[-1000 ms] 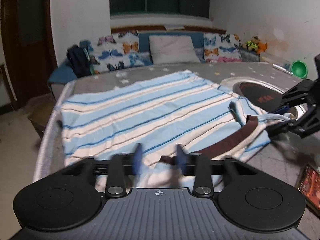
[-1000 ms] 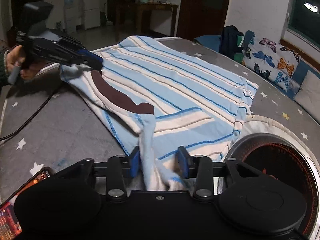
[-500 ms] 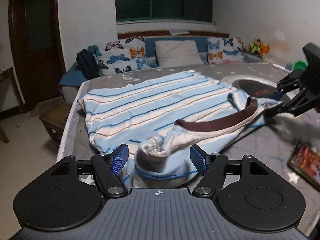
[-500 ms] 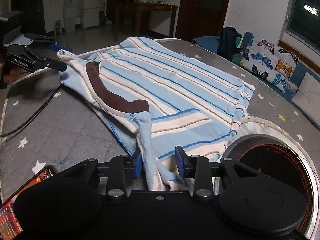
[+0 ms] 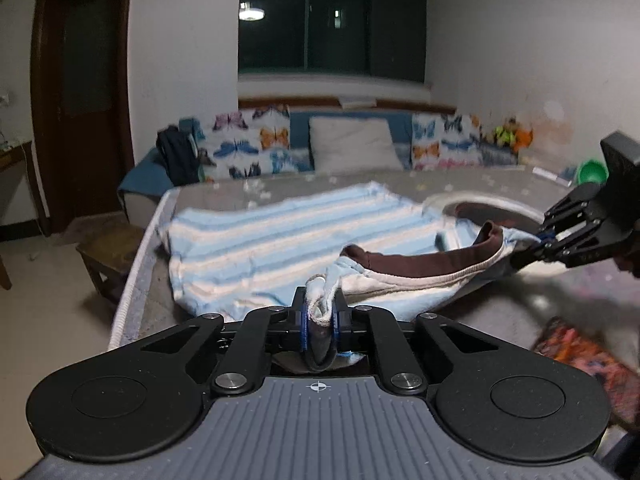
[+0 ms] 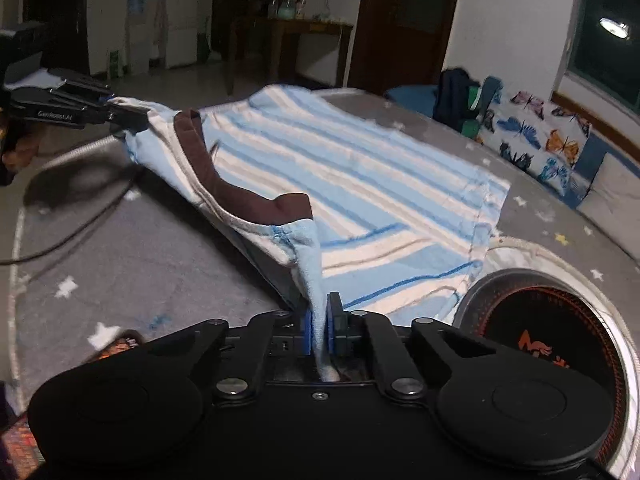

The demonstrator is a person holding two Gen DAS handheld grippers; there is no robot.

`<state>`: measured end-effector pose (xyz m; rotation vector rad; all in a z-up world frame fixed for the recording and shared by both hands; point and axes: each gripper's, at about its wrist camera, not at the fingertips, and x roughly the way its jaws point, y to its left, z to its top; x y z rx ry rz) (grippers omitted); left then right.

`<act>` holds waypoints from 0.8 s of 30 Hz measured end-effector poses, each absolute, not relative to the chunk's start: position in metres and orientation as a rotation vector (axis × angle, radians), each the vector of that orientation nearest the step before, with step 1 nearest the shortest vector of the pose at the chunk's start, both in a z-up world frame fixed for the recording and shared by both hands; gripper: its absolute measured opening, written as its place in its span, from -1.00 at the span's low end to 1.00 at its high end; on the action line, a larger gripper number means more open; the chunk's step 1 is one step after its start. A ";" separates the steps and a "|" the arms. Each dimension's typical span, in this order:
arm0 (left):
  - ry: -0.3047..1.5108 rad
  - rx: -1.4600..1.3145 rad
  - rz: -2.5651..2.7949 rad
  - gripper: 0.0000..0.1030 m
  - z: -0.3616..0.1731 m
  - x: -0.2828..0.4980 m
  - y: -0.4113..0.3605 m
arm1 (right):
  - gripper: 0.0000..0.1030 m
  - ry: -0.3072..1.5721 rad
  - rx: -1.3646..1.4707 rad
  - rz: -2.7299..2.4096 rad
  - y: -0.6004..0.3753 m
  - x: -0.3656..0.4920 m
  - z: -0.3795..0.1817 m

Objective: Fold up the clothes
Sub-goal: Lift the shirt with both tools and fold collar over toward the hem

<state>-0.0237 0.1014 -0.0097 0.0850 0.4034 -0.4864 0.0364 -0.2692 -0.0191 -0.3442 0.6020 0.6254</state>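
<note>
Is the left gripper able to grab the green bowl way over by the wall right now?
Probably not. The left gripper is shut on the striped shirt, and the green bowl sits far across the bed, past the right gripper.

My left gripper (image 5: 319, 322) is clamped tight on a bunched shoulder of the striped shirt (image 5: 280, 236), held just off the bed. My right gripper (image 6: 319, 330) pinches the shirt's opposite shoulder, jaws closed on the cloth, the collar stretched between us.
</note>
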 end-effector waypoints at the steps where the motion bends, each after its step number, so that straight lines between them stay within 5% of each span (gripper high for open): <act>1: 0.386 0.077 -0.489 -0.79 -0.005 -0.034 0.103 | -0.85 0.589 -0.343 0.625 -0.271 0.028 -0.015; 11: 0.293 -0.006 -0.494 -0.79 0.027 -0.093 0.114 | -0.85 0.467 -0.333 0.621 -0.287 -0.060 0.039; 24: 0.402 -0.020 -0.339 -0.79 0.009 0.039 0.106 | -0.85 0.504 -0.383 0.609 -0.253 0.095 0.022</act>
